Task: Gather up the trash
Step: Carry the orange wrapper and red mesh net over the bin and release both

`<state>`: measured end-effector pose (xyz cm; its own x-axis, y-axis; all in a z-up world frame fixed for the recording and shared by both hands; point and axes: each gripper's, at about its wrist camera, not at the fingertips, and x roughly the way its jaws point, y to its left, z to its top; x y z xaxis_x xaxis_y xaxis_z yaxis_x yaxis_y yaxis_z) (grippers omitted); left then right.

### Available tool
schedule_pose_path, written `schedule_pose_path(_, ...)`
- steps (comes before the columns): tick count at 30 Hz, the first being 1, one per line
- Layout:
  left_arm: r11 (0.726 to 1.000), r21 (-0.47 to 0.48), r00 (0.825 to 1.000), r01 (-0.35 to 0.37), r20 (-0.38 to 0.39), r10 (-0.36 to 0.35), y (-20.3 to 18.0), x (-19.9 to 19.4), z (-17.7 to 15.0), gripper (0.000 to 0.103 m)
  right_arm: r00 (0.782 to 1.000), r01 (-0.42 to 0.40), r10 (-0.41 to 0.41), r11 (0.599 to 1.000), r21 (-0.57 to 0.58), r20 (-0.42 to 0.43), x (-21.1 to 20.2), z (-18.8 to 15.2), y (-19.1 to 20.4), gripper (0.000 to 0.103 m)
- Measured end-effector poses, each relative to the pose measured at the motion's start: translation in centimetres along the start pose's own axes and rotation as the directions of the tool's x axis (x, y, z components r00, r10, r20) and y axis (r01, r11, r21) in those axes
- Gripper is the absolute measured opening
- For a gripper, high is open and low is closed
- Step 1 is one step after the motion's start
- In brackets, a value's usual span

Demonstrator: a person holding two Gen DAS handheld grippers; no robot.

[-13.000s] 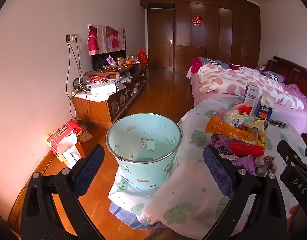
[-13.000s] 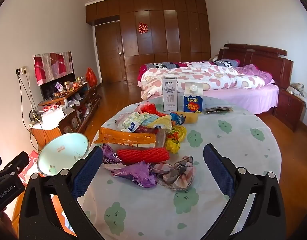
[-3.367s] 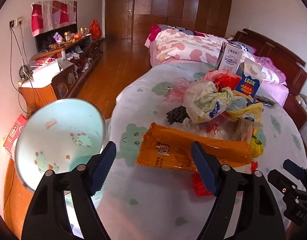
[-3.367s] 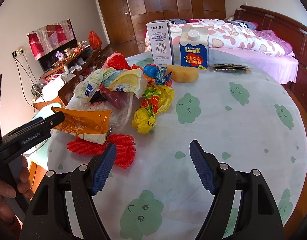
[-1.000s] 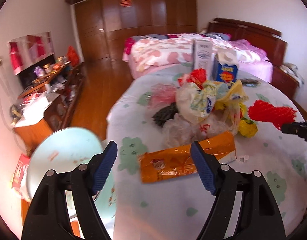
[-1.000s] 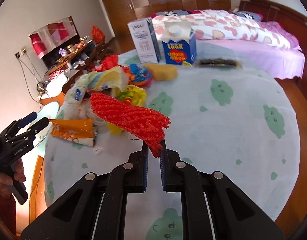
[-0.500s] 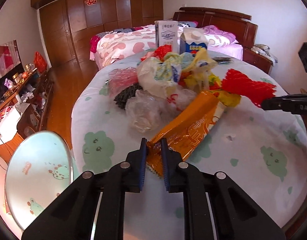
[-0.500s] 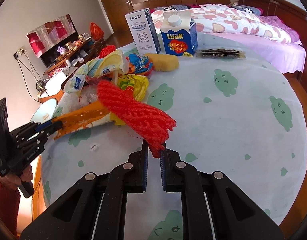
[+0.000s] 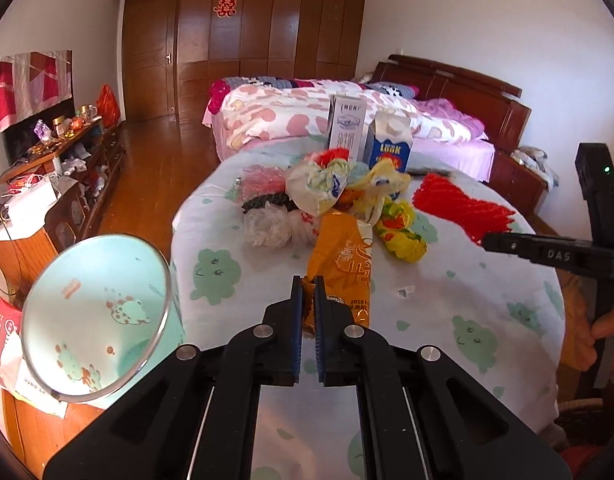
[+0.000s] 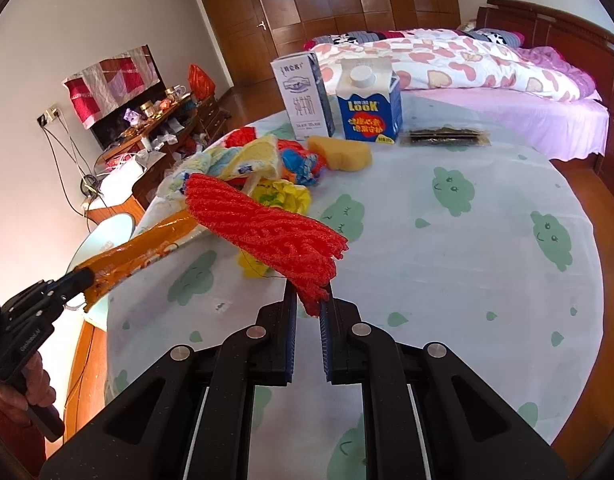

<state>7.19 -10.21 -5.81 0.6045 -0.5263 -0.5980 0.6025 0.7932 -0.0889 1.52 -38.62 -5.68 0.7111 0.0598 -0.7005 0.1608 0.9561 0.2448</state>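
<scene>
orange wrapper (image 9: 343, 264) pinched in left tool (image 9: 307, 292)

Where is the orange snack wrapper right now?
In the left wrist view, the orange snack wrapper is pinched at its near end by the left gripper, right of the mint bin.
</scene>
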Motion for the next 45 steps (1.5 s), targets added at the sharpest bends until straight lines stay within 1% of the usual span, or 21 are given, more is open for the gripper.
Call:
schedule_pose_path(3,0.999,0.014,0.999,-0.036,0.011,0.036,-0.1,-1.1,0.0,0.004,1.000,-0.002,0.002,1.000,-0.016,0.007,0.0,0.0,0.9,0.012)
schedule_pose_path(7,0.999,-0.015,0.999,-0.031,0.026,0.032,0.6,-2.5,0.2,0.003,1.000,-0.009,0.009,1.000,-0.029,0.005,0.0,0.0,1.9,0.012)
schedule_pose_path(10,0.998,-0.036,0.998,-0.051,0.045,0.053,1.6,-3.7,0.2,0.003,1.000,-0.018,0.019,0.999,-0.035,0.003,0.1,0.1,2.7,0.012)
schedule_pose_path(11,0.997,-0.044,0.997,-0.062,0.052,0.065,2.1,-4.1,0.3,0.003,1.000,-0.022,0.022,0.999,-0.038,0.004,0.2,0.1,3.0,0.012)
schedule_pose_path(15,0.985,-0.074,0.985,-0.155,0.068,0.160,3.9,-5.2,0.6,0.003,0.999,-0.037,0.038,0.997,-0.067,0.008,0.5,0.3,5.0,0.012)
schedule_pose_path(17,0.979,-0.101,0.980,-0.179,0.074,0.187,5.1,-5.7,0.8,0.003,0.999,-0.049,0.050,0.996,-0.080,0.012,0.7,0.6,6.2,0.012)
schedule_pose_path(19,0.965,-0.126,0.968,-0.230,0.075,0.240,6.3,-6.0,0.9,0.003,0.998,-0.062,0.063,0.994,-0.093,0.014,1.1,0.9,7.5,0.012)
schedule_pose_path(20,0.954,-0.135,0.958,-0.269,0.069,0.279,6.9,-6.0,0.9,0.003,0.997,-0.073,0.075,0.992,-0.102,0.014,1.4,1.1,8.6,0.012)
schedule_pose_path(22,0.936,-0.155,0.943,-0.316,0.057,0.327,8.0,-5.8,1.0,0.003,0.996,-0.089,0.091,0.989,-0.115,0.012,2.0,1.4,10.0,0.012)
schedule_pose_path(26,0.900,-0.198,0.915,-0.388,0.033,0.402,10.2,-5.5,1.0,0.003,0.993,-0.120,0.122,0.983,-0.142,0.003,3.5,2.0,13.6,0.012)
schedule_pose_path(30,0.854,-0.235,0.880,-0.465,-0.014,0.475,12.3,-4.9,0.7,0.003,0.992,-0.127,0.128,0.977,-0.170,-0.004,5.3,2.4,17.1,0.012)
schedule_pose_path(34,0.825,-0.248,0.857,-0.508,-0.050,0.512,13.5,-4.4,0.2,0.003,0.993,-0.117,0.116,0.975,-0.189,-0.016,7.2,2.6,20.0,0.012)
schedule_pose_path(39,0.792,-0.254,0.830,-0.555,-0.099,0.549,14.8,-3.5,-0.4,0.003,0.996,-0.083,0.077,0.972,-0.219,-0.039,10.1,2.5,23.1,0.012)
schedule_pose_path(43,0.775,-0.274,0.821,-0.570,-0.144,0.552,16.1,-2.9,-1.0,0.003,0.996,-0.073,0.058,0.969,-0.237,-0.067,12.1,2.1,24.9,0.012)
schedule_pose_path(45,0.765,-0.274,0.812,-0.583,-0.161,0.561,16.5,-2.7,-1.3,0.004,0.996,-0.066,0.049,0.965,-0.253,-0.074,13.0,2.0,25.8,0.012)
